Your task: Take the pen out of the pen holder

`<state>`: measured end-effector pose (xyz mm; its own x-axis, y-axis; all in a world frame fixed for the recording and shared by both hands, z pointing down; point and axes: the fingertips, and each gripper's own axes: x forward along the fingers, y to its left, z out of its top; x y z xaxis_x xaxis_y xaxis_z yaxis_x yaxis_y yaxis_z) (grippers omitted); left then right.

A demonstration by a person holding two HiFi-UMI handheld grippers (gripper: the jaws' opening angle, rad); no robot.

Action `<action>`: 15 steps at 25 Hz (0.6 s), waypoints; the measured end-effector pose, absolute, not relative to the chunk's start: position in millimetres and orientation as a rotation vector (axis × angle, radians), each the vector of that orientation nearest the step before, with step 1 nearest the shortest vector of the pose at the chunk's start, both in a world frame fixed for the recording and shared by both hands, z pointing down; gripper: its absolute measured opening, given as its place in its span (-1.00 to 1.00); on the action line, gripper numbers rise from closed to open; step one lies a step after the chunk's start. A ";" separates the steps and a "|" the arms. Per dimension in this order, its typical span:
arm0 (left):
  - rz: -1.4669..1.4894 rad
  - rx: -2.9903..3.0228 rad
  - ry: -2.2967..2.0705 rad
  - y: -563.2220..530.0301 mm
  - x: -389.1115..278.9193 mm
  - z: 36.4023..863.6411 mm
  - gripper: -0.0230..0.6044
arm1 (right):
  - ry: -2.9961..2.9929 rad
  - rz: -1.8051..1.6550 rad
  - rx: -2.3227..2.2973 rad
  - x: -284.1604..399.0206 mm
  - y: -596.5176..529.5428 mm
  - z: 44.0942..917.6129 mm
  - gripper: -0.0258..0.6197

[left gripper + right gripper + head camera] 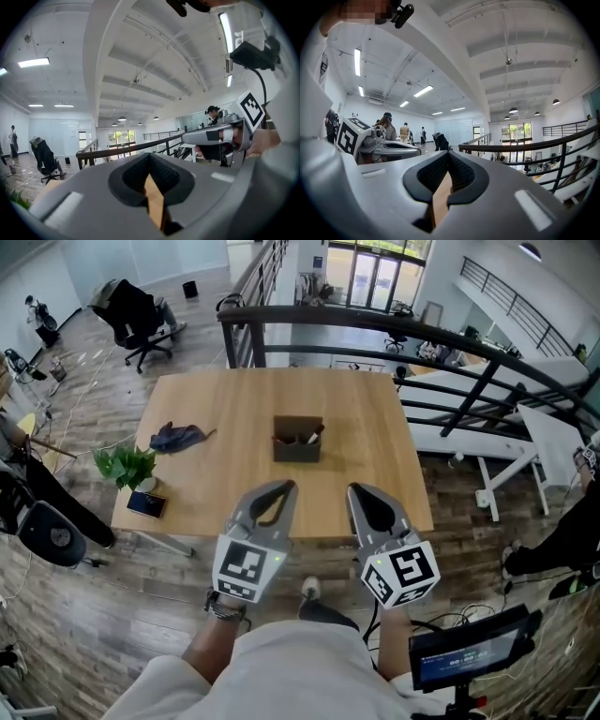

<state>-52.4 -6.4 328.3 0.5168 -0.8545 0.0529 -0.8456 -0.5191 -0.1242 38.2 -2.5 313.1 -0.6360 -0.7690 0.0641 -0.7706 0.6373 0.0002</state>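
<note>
A brown box-shaped pen holder (297,448) stands upright near the middle of the wooden table (366,427). Pens (314,436) stick out of its top, too small to make out singly. My left gripper (284,487) hovers over the table's near edge, well short of the holder and slightly to its left. The right gripper (358,489) hangs beside it, to the holder's right. Both are shut and hold nothing. In the left gripper view the left gripper (150,155) points up at the ceiling, pads together. The right gripper (449,155) looks the same in the right gripper view.
On the table's left side lie a blue cloth (175,437), a small potted plant (126,465) and a dark phone (147,504). A black railing (375,326) runs behind the table. An office chair (136,313) stands far left, a white table (487,432) to the right.
</note>
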 end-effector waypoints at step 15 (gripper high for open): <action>-0.183 -2.623 1.559 -74.5 -18.5 328.3 -0.92 | -2.798 0.065 1.270 72.3 -71.4 318.7 -0.92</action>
